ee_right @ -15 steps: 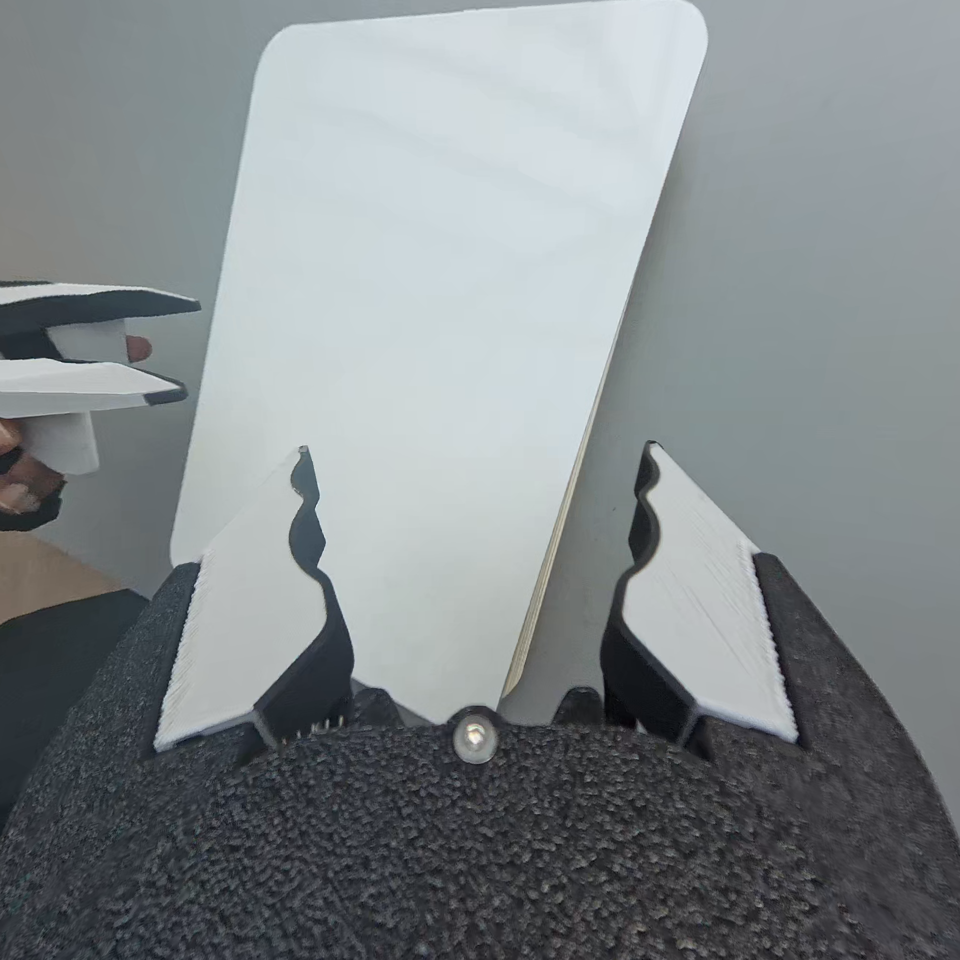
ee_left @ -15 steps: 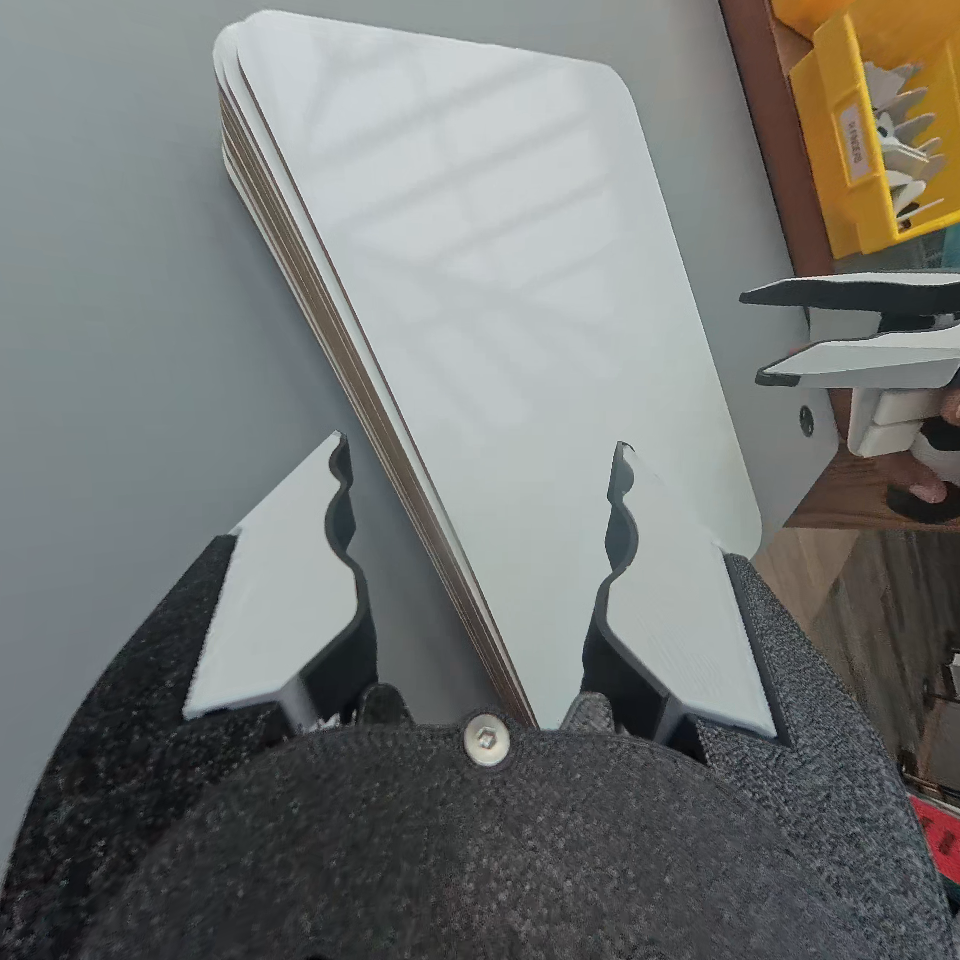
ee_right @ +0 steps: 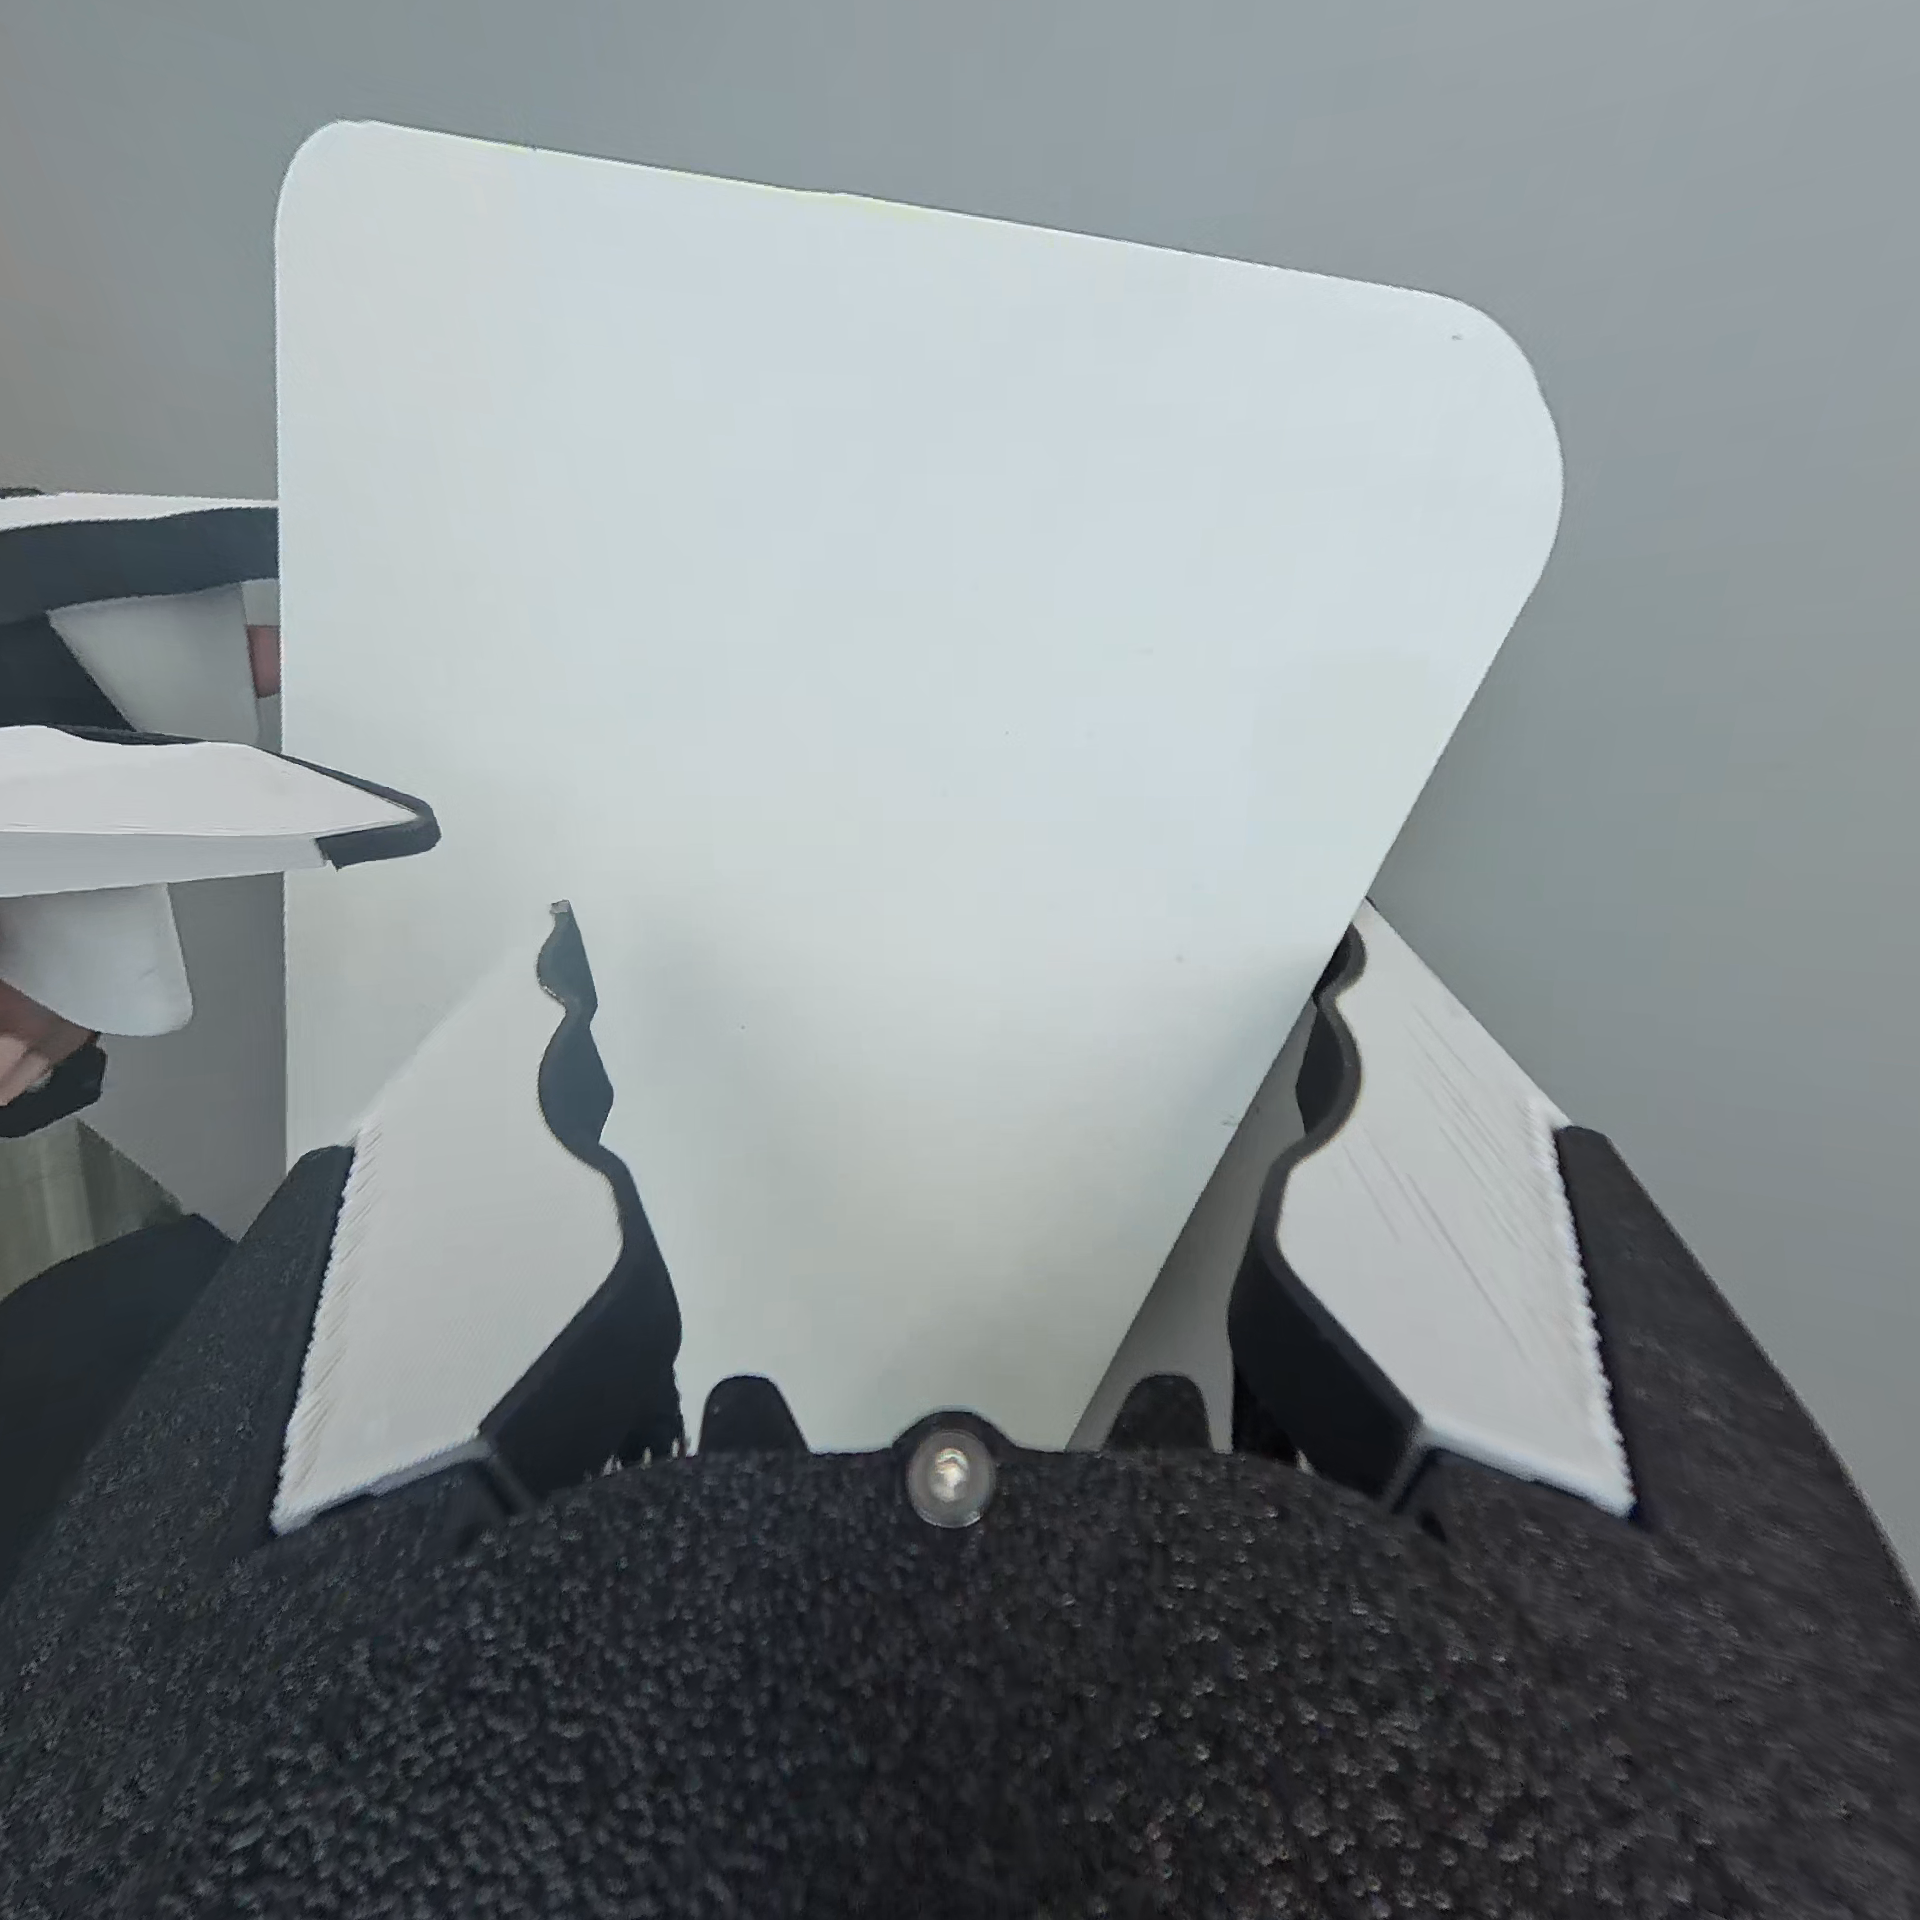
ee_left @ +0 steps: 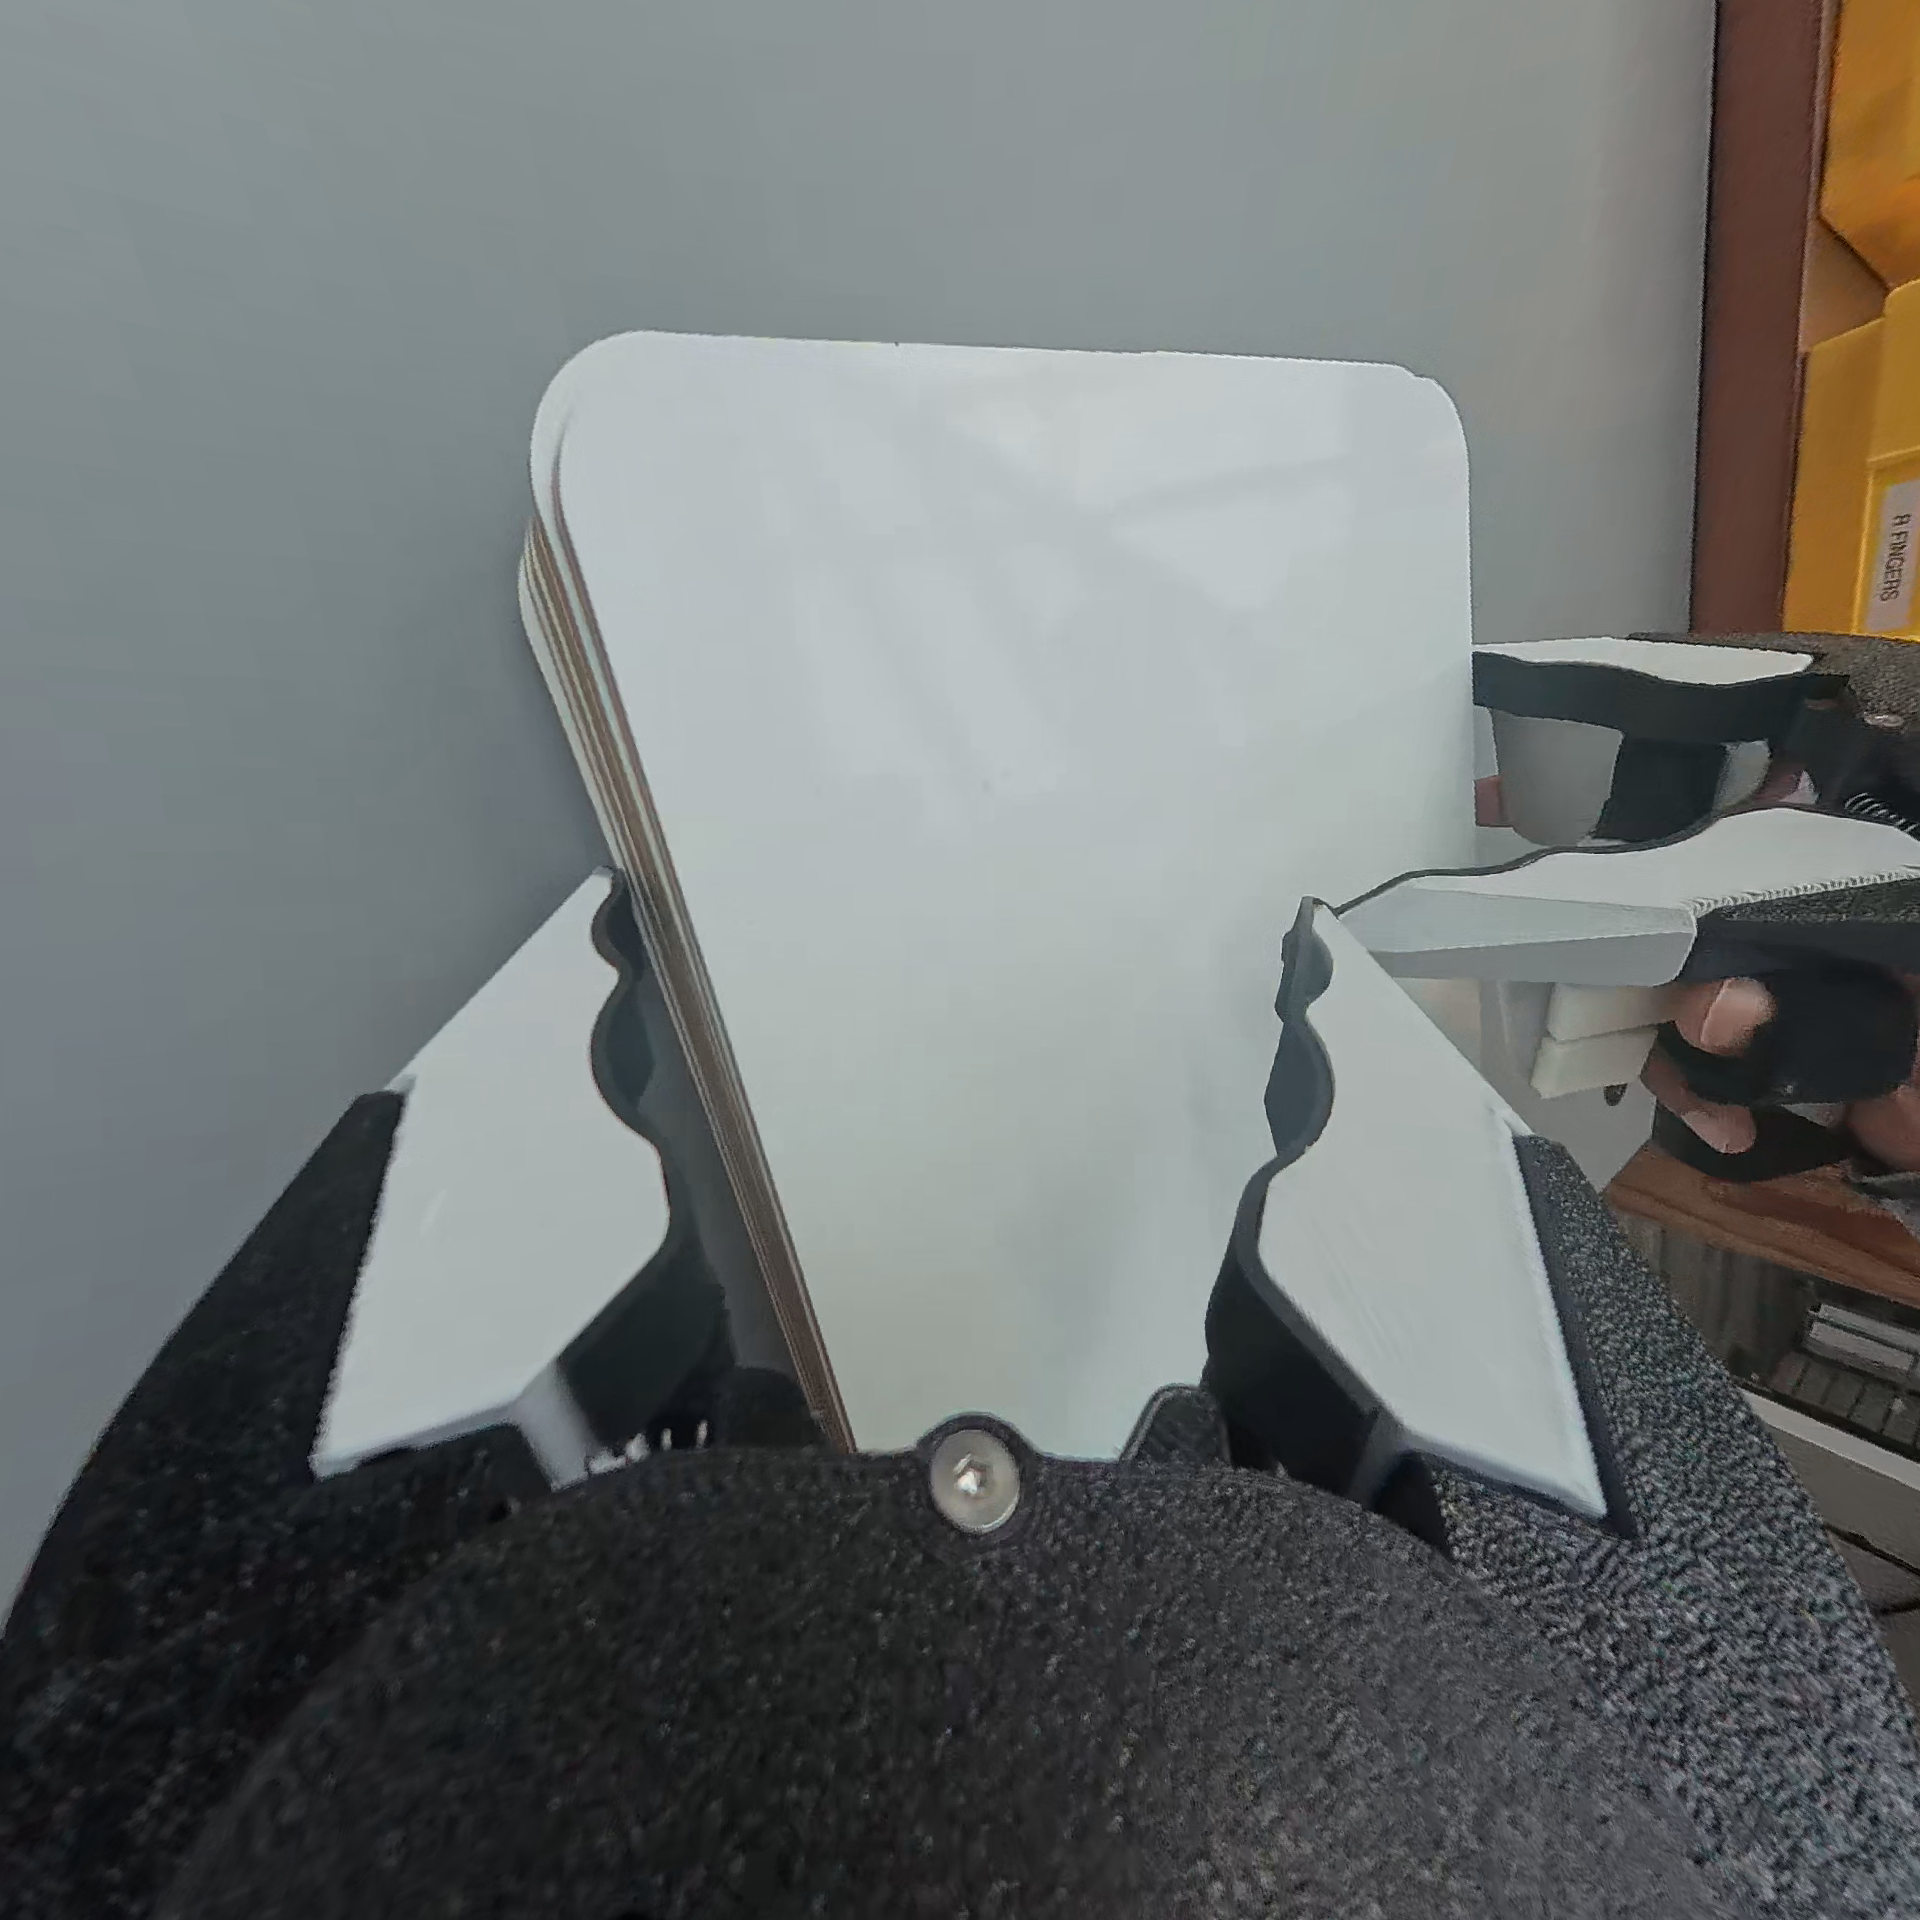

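Observation:
A stack of white boards with rounded corners (ee_left: 987,727) stands against a grey surface (ee_left: 260,468); brown edges of several boards show on its left side. My left gripper (ee_left: 956,904) is open, with one finger on each side of the stack. My right gripper (ee_right: 956,925) is open too, and the white boards (ee_right: 883,623) fill the gap between its fingers. In the left wrist view the right gripper (ee_left: 1455,779) straddles the stack's right edge. In the right wrist view the left gripper (ee_right: 312,686) straddles its left edge, with the upper finger hidden behind the board.
Yellow bins (ee_left: 1860,416) sit in a brown wooden shelf frame (ee_left: 1756,312) at the far right. A gloved hand (ee_left: 1766,1049) holds the right gripper's handle. A wooden ledge (ee_left: 1766,1236) lies below it. The grey surface (ee_right: 1662,416) surrounds the boards.
Both grippers have moved in on the stack and turned. The boards now reach deep between each pair of fingers. Each gripper shows closer to the stack's edge in the other's view.

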Demonstrator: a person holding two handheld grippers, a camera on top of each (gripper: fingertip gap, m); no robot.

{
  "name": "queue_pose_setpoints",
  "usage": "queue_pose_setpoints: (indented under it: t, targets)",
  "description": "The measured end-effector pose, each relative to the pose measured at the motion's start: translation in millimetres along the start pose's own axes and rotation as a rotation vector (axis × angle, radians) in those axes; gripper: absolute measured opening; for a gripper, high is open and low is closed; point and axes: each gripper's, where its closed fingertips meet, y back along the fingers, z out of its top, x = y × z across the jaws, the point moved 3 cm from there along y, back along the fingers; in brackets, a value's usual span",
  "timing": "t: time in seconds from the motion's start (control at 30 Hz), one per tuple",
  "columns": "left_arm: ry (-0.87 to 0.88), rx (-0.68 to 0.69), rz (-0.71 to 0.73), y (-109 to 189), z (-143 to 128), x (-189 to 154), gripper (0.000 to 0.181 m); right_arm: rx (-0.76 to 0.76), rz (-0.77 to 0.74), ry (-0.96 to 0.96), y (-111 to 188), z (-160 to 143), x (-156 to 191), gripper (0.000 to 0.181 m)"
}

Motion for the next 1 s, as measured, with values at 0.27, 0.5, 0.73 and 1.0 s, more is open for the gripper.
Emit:
queue_pose_setpoints:
  t: [0.27,0.5,0.73,1.0]
  targets:
    - [0.026,0.017,0.055,-5,1,-8,0.132,0.018,-0.035,0.045,-4,-2,4,0.139]
    - [-0.013,-0.089,-0.059,29,0,3,0.105,-0.039,-0.044,0.201,17,32,-11,0.123]
    - [-0.465,-0.058,-0.058,73,-93,-9,0.121,0.159,0.113,0.777,0,89,28,0.117]
    - [-0.641,0.006,0.117,56,-196,-23,0.136,0.514,0.260,1.009,-43,67,45,0.129]
